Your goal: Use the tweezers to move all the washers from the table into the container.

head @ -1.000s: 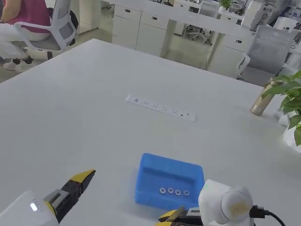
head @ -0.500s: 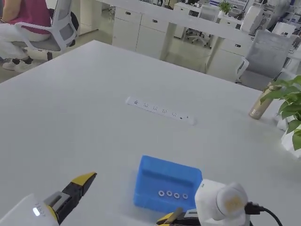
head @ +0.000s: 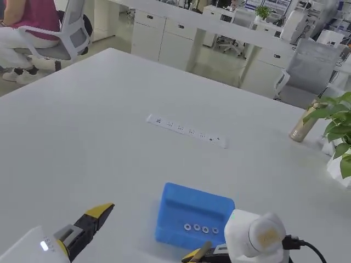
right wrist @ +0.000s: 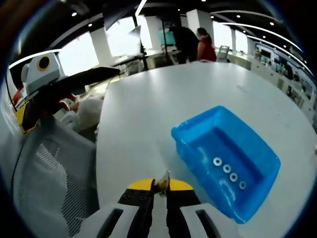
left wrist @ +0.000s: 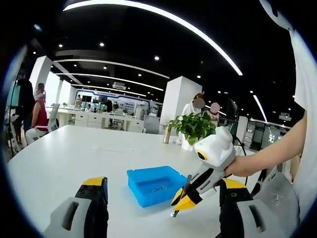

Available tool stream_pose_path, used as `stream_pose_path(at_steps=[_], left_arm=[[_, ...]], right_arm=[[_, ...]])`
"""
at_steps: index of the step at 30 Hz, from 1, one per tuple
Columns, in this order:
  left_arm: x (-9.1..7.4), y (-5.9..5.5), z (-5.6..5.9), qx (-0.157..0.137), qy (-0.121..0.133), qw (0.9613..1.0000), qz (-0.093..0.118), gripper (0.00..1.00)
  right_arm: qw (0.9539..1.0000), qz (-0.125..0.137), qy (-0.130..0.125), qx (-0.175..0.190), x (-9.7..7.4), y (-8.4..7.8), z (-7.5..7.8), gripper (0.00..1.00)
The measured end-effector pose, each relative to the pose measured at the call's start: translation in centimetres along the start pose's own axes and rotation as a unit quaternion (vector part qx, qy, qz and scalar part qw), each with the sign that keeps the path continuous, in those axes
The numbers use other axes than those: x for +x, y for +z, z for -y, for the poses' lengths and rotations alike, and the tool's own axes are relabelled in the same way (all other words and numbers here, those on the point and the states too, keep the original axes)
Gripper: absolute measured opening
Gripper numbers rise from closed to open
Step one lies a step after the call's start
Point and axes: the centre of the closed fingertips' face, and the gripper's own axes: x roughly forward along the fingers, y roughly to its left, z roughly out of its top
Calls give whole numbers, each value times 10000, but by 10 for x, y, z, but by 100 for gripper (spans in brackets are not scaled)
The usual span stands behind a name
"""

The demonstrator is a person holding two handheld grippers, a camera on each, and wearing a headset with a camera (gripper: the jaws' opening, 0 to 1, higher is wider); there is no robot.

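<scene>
Washers [right wrist: 229, 171] (four) in container [right wrist: 194, 133]; right tool [right wrist: 159, 188], tweezers [right wrist: 166, 177] beside.

Container: blue rectangular plastic tray [head: 193, 198], open-topped, upright, set flat on white table [head: 109, 137].

Washers: four small silver metal ring washers [head: 196, 228], lying flat on the tray floor in one straight, close-set row.

Tweezers: slim metal tweezers [right wrist: 164, 177], pinched between the closed yellow-tipped jaws of right gripper [right wrist: 161, 188]; tip projecting forward, held over the table just beside the tray, not touching it.
</scene>
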Motion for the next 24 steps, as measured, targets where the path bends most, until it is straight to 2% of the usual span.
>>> stream_pose_path(at_steps=[8, 17, 19, 23, 24], left_arm=[[0, -1, -1, 3, 18, 10000, -27, 96], [-1, -1, -2, 11, 34, 10000, -36, 95], [-1, -2, -2, 26, 33, 10000, -39, 95], [-1, -2, -2, 17, 39, 10000, -54, 95], [-1, -2, -2, 24, 43, 10000, -56, 95]], right_arm=[[10000, 14, -37, 90, -1, 0, 4, 6], [10000, -23, -51, 14, 0, 1, 3, 6], [9998, -135, -62, -93, 1, -3, 2, 6], [9998, -149, -33, -144, 2, -3, -3, 5], [9994, -170, -59, -302, 2, -3, -3, 5]])
